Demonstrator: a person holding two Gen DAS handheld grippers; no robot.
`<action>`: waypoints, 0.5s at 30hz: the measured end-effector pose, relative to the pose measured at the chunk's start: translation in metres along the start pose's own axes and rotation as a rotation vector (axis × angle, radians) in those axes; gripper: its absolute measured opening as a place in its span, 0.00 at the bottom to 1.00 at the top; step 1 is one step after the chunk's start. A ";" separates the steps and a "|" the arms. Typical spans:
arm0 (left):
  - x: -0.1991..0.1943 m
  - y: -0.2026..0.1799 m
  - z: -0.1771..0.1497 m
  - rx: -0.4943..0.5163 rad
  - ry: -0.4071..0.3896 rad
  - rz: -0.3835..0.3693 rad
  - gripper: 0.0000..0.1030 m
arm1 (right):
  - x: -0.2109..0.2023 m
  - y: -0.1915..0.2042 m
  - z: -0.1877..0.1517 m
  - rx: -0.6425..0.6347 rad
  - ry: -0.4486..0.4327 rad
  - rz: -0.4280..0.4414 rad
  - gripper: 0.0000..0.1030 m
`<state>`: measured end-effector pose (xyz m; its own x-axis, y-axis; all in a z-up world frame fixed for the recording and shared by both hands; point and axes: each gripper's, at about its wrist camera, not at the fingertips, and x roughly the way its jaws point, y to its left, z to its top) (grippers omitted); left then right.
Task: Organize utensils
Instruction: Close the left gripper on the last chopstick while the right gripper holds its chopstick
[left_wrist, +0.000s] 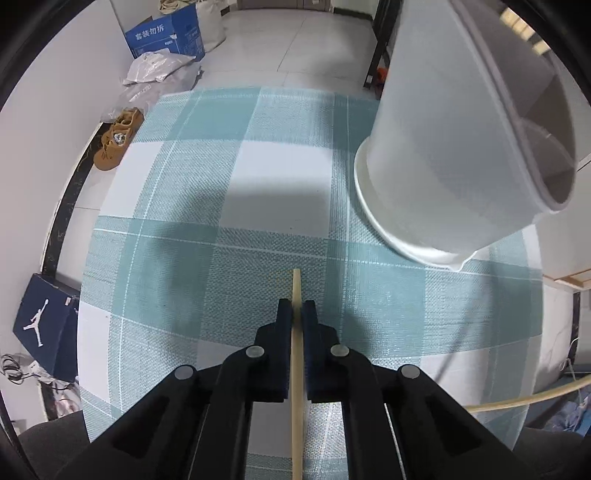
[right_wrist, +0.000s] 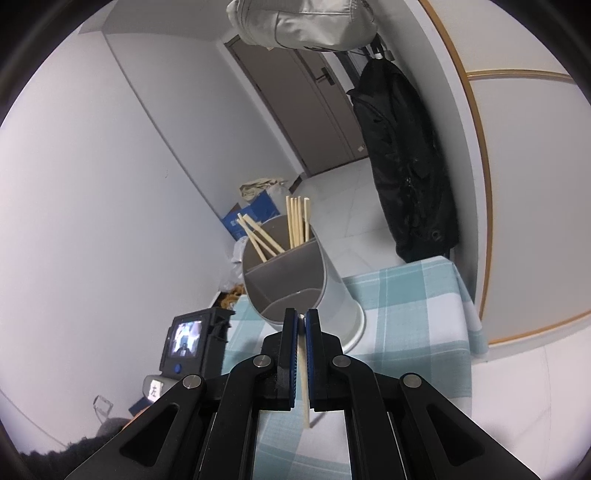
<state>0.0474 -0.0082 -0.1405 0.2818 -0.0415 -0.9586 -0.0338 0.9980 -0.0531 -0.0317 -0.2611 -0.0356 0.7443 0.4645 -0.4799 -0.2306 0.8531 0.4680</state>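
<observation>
Left claw (left_wrist: 296, 314): closed narrow on a single pale chopstick (left_wrist: 297, 369), which runs lengthwise between the two dark pads; its tip sticks out past the fingertips, over the cloth.

Right claw (right_wrist: 302, 321): closed narrow on another chopstick (right_wrist: 305, 376), pinched between the blue-edged pads; the stick's near end hangs out below the pads on the camera side, its far end reaches the fingertips.

Utensil holder (right_wrist: 325, 291): a white cylinder with a grey divided inside, standing on the surface; taken here as the landmark. In the left wrist view it (left_wrist: 443, 155) rises tall at the upper right on a wider round base.

Chopsticks in the holder (right_wrist: 297, 221): one bunch stands nearly upright in the holder's far compartment; a few more (right_wrist: 258, 236) lean sideways in the compartment beside it. The compartment nearest the right claw looks bare.

Right claw against holder: just in front of the holder's near rim, at rim height.

Left claw against holder: to the holder's side and well apart from its base, pointing steeply down at the cloth.

Surface (left_wrist: 280, 184): covered by a teal-and-white checked cloth, holder near one edge.

Beyond the holder: blue carton (left_wrist: 166, 33), brown shoes (left_wrist: 116, 138) and a dark shoebox (left_wrist: 46, 325) on the floor; black coat (right_wrist: 406, 162) hanging by a door.
</observation>
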 end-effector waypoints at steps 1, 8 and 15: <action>-0.005 -0.004 0.000 -0.004 -0.017 -0.007 0.01 | 0.000 0.000 -0.001 -0.001 0.001 -0.003 0.03; -0.056 0.000 -0.008 -0.033 -0.187 -0.063 0.01 | 0.001 -0.002 -0.008 0.002 0.009 -0.026 0.03; -0.110 -0.002 -0.023 -0.017 -0.392 -0.135 0.01 | 0.001 0.001 -0.011 -0.012 -0.014 -0.039 0.03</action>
<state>-0.0058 -0.0072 -0.0419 0.6283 -0.1475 -0.7638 0.0135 0.9838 -0.1789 -0.0381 -0.2571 -0.0434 0.7612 0.4277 -0.4875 -0.2089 0.8733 0.4400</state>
